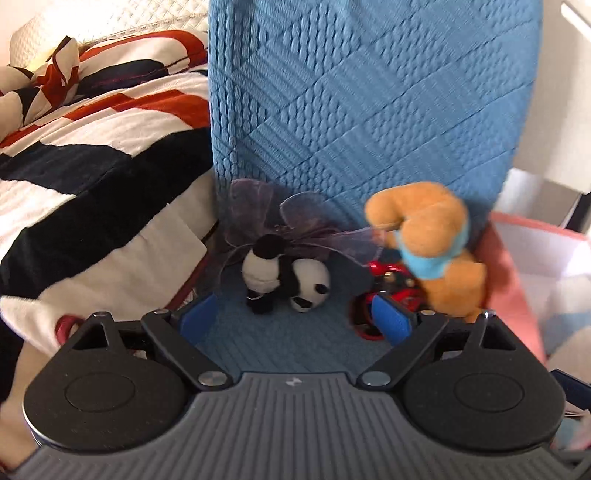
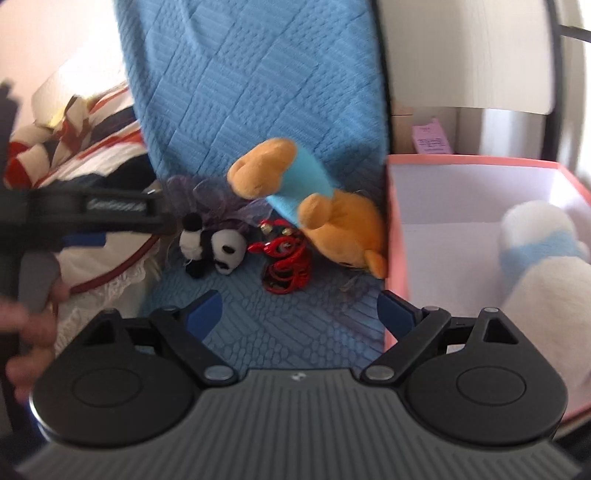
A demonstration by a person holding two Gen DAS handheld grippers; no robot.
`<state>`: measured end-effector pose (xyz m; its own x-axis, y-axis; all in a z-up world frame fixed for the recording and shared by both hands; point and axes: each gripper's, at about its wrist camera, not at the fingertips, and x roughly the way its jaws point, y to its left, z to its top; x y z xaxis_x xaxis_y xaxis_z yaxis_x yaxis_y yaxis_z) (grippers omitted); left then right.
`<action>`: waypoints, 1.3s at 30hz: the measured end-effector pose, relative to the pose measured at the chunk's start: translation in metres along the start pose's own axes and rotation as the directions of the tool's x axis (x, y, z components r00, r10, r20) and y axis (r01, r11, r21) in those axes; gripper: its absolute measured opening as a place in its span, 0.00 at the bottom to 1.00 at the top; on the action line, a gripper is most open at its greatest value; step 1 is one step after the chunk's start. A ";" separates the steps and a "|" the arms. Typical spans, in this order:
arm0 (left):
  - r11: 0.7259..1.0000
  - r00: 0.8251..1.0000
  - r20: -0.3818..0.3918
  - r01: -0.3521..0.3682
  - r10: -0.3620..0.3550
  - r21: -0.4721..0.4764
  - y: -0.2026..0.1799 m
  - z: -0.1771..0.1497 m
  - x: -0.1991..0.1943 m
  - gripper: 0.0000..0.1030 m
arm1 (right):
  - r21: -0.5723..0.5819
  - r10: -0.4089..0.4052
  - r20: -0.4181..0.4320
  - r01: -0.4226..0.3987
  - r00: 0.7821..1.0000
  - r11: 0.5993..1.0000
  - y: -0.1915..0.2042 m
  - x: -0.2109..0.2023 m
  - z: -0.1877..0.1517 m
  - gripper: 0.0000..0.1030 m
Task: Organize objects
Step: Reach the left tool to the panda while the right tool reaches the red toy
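Orange bear point(image 2: 332, 218) lies head-down against the pink box point(image 2: 395, 236); panda point(image 2: 214, 249) and red toy point(image 2: 284, 266) lie left of it. Both my jaws gape wide, empty.

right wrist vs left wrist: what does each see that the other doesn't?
Right wrist only: the inside of the pink box with a white and light-blue plush in it, a purple note behind the box, and the left tongs from the side, near the panda.

Left wrist only: the wide spread of the striped blanket and a white quilted cushion behind it.

Both: panda plush, orange bear plush, red toy, purple organza bow, blue textured cover. Both tongs, right, stand open and empty.
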<state>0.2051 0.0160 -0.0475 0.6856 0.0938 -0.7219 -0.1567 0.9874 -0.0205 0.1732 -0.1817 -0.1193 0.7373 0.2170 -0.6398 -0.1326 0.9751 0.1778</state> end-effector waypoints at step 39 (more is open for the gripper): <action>0.948 0.921 -0.334 0.097 -0.201 -0.304 0.045 0.040 0.196 0.91 | 0.163 0.131 -0.121 -0.111 0.984 0.980 -0.012 0.167 0.034 0.57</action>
<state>0.3611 0.0837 -0.1621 0.4256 -0.1549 -0.8915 -0.2977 0.9064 -0.2996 0.3200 -0.1591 -0.2031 0.6281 0.3471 -0.6964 -0.1040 0.9244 0.3669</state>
